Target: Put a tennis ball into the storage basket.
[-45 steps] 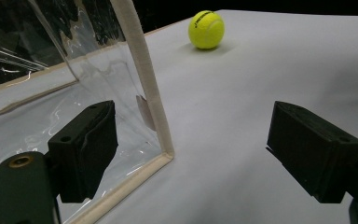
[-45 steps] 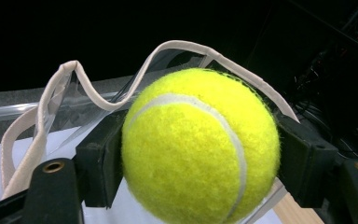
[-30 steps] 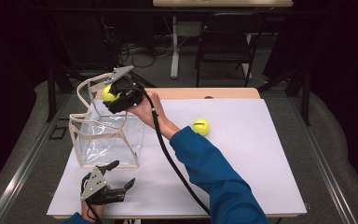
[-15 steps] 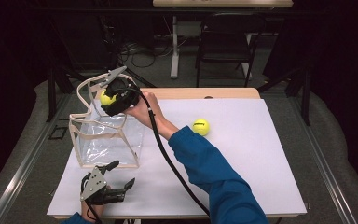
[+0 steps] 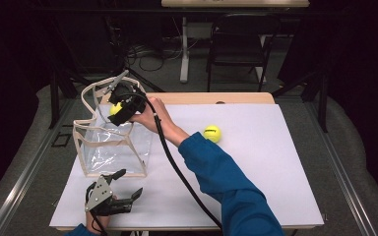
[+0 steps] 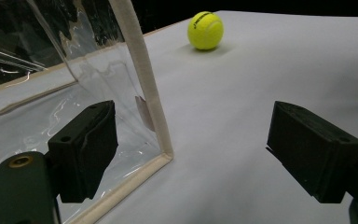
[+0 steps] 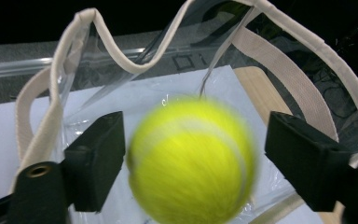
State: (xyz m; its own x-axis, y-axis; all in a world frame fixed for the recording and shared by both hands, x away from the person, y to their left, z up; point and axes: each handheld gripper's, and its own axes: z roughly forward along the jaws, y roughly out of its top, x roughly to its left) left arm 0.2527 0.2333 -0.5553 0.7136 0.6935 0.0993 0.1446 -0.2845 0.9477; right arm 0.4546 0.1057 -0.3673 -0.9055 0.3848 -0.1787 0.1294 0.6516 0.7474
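White tabletop (image 5: pixel 256 177), dark room behind with a chair (image 5: pixel 236 44). Right gripper (image 5: pixel 122 104) hangs over the clear bag (image 5: pixel 110 147) near the far-left corner, jaws spread wide, released; a blurred tennis ball (image 7: pixel 193 161) sits between them, touching neither (mid-air over the bag mouth). Left gripper (image 5: pixel 109 195) rests by the near-left edge, jaws apart, empty. Second tennis ball (image 5: pixel 212 133) lies mid-table, well apart from the bag.
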